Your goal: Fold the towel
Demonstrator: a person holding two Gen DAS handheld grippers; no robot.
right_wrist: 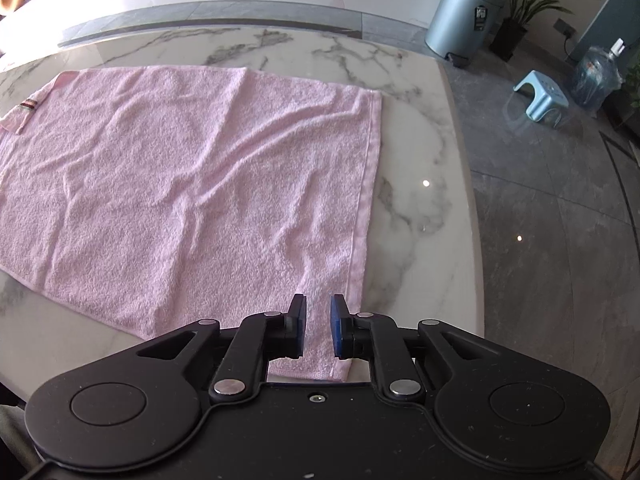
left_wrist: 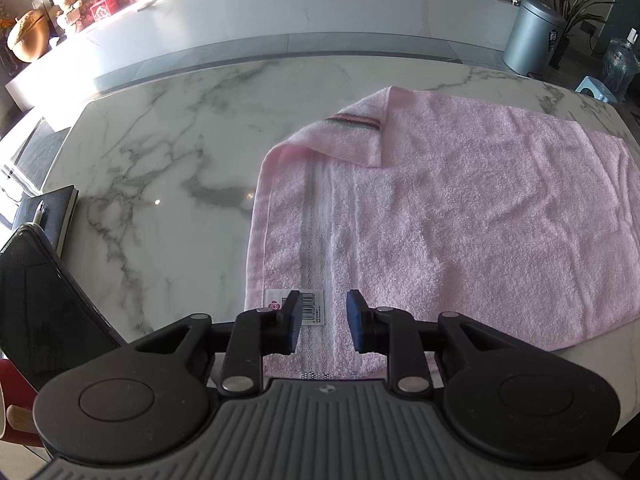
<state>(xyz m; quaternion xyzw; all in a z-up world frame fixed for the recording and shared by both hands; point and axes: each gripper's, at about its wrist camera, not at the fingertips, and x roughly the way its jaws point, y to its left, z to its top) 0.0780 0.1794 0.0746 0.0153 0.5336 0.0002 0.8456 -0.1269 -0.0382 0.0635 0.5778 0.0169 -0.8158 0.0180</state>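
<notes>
I see lots of bare worktop [left_wrist: 160, 152] left of the towel [left_wrist: 460, 208]. A notebook [left_wrist: 56, 212] and dark tablet [left_wrist: 44, 300] block the left edge.

Both wrist views look steeply down, close over the towel [left_wrist: 460, 208]: left above its labelled end, right above its plain end.

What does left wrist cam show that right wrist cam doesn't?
Left wrist only: the left claw, open over the towel's paper label, the woven band, a dark notebook with a pen, a tablet.
Right wrist only: the right claw, slightly open over the towel's near right corner, the towel's right hem, a blue stool.
Both: pink towel, its far left corner flipped over, marble table, grey bin.
</notes>
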